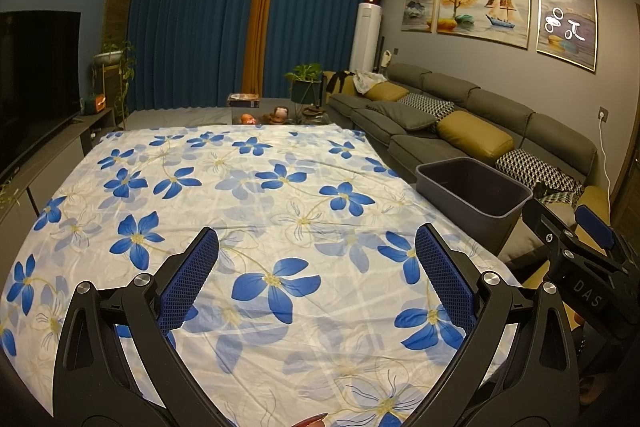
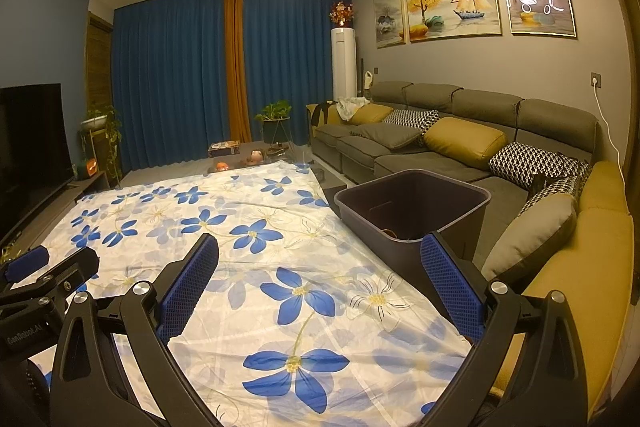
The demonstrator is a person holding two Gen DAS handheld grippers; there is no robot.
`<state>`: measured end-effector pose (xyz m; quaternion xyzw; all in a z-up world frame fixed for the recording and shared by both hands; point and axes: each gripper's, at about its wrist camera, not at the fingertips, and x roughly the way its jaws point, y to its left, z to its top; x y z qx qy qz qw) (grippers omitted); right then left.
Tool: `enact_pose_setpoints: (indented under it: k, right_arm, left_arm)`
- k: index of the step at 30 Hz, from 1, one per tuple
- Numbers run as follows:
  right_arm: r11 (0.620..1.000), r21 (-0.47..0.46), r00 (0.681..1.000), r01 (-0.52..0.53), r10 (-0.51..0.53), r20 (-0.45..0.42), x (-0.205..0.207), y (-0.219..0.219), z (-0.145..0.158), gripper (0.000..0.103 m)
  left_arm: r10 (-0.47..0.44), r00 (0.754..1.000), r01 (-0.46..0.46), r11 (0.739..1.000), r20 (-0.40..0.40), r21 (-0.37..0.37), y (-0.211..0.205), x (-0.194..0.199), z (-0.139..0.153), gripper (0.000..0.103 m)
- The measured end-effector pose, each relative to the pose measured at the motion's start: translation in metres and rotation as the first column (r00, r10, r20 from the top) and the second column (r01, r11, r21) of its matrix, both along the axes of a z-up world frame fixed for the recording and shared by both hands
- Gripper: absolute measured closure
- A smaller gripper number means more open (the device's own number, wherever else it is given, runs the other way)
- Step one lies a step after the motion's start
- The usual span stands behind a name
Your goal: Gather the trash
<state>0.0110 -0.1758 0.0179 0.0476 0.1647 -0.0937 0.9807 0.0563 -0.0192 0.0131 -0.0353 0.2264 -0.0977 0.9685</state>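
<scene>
- Both grippers hang above a floral cloth (image 1: pixel 248 195) with nothing between their fingers.
- Left gripper (image 1: pixel 316 247): jaws spread wide, its black angular arms carrying flat blue pads (image 1: pixel 188 283) with a fine waffle texture and round silver bolts at the joints.
- Right gripper (image 2: pixel 320 251): jaws likewise spread wide, of the same build; in the left wrist view it shows at the right edge, well beside the left one.
- Cloth: thin, slightly wrinkled white fabric printed with large blue five-petal flowers and pale yellow stems, lying flat across the whole surface.
- Bin (image 2: pixel 412 207): dark grey, smooth plastic, rectangular with rounded corners and a rolled rim, standing just off the cloth's right edge, between it and the sofa (image 2: pixel 440 147).
- Trash (image 2: pixel 390 234): something small and brownish lies on the bin's floor near the front wall; its shape is too hidden to tell.
- Sofa: grey, soft upholstery in blocky sections, with mustard cushions and black-and-white patterned pillows.
- Behind: pleated blue curtains (image 1: pixel 192 27) with an orange strip.
</scene>
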Motion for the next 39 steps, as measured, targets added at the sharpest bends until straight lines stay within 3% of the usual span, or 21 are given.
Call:
enact_pose_setpoints:
  k: [25,31,39]
  right_arm:
    - [1.0,0.004,1.0,0.001,-0.001,-0.006,-0.0011,-0.0012,-0.005,0.006]
    - [1.0,0.006,1.0,0.001,-0.001,-0.008,-0.0022,-0.0023,-0.007,0.006]
    - [1.0,0.006,1.0,0.001,-0.001,-0.008,-0.0018,-0.0018,-0.0068,0.006]
  left_arm:
    - [0.001,1.0,-0.001,1.0,0.0,0.002,-0.0001,-0.0015,-0.0016,0.006]
    - [0.006,1.0,-0.006,1.0,0.011,0.027,-0.0018,-0.0039,-0.0034,0.028]
    - [0.007,1.0,-0.007,1.0,0.009,0.015,0.0012,-0.0034,-0.0023,0.028]
